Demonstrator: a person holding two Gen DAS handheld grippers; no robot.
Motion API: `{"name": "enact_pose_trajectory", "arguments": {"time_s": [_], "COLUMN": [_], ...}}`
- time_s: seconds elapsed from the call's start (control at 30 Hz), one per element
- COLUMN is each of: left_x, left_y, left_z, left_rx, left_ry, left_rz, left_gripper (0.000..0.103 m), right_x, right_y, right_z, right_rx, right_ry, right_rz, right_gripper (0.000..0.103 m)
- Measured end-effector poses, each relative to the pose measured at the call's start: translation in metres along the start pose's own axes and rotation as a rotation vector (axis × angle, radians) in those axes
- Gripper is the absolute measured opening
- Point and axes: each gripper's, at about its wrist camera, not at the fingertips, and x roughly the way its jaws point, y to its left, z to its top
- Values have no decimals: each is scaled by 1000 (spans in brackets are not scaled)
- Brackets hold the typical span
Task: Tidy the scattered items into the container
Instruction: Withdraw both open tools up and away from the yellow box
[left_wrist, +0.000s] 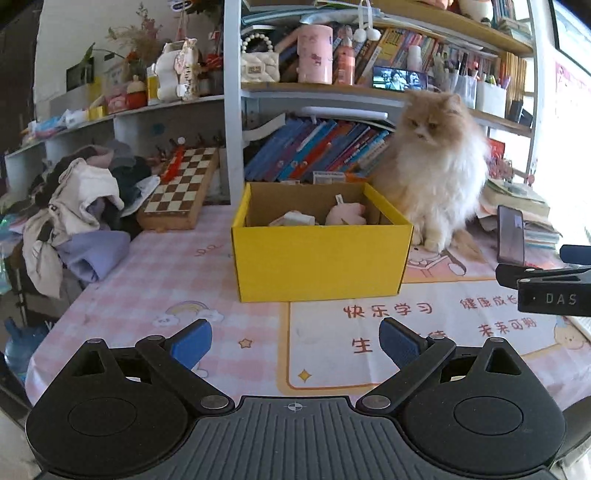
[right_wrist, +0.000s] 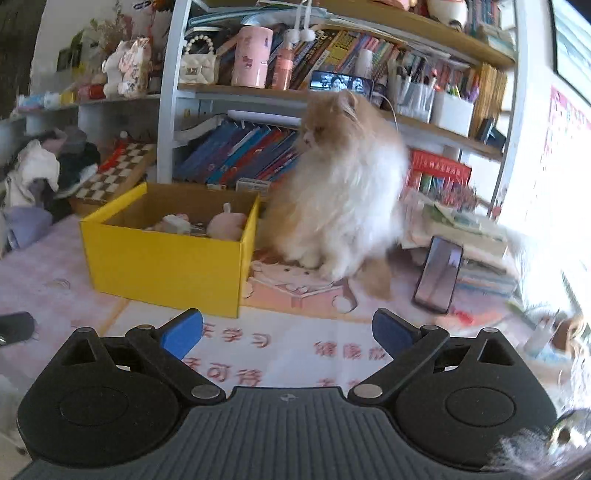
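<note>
I see the yellow box (left_wrist: 321, 258) as an open-topped cardboard carton, bright yellow outside and plain brown inside, standing on the pink checked surface (left_wrist: 166, 273) straight ahead of my left gripper (left_wrist: 295, 343) and to the far left of my right gripper (right_wrist: 288, 332). Inside it lie a pale pink plush toy (left_wrist: 347, 214) on the right and a whitish toy (left_wrist: 291, 218) on the left — both low, below the rim. Both sets of jaws are released, blue pads wide apart with nothing between them, hovering over the printed mat (left_wrist: 406, 332) on the near part of the surface. A fluffy orange-and-white cat (left_wrist: 439, 173) sits just beside the box's right wall, head turned down toward the carton; it crowds that side. A dark phone (right_wrist: 437, 273) leans tilted against a stack of books (right_wrist: 476, 236) to the right of the cat. Far left, a chessboard (left_wrist: 181, 188) lies next to a heap of clothes (left_wrist: 77, 214), and a bookshelf (left_wrist: 332, 92) rises behind everything. From the left wrist the box's long axis runs left to right, a long wall facing me; from the right wrist it sits cornerwise, its near right corner pointing toward the jaws.
</note>
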Motion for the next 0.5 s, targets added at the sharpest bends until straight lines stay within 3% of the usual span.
{"name": "enact_pose_trajectory", "arguments": {"time_s": [0.3,0.5], "left_x": [-13,-17], "left_y": [0,1], "left_z": [-14,-21], "left_rx": [16,37], "left_ry": [21,34], "left_rz": [-5,-16], "left_gripper": [99,99], "right_x": [-20,-28], "right_y": [19,25], "right_z": [-42,-47], "right_rx": [31,36], "right_ry": [151,157], "right_rz": [99,87], "right_gripper": [100,103]}}
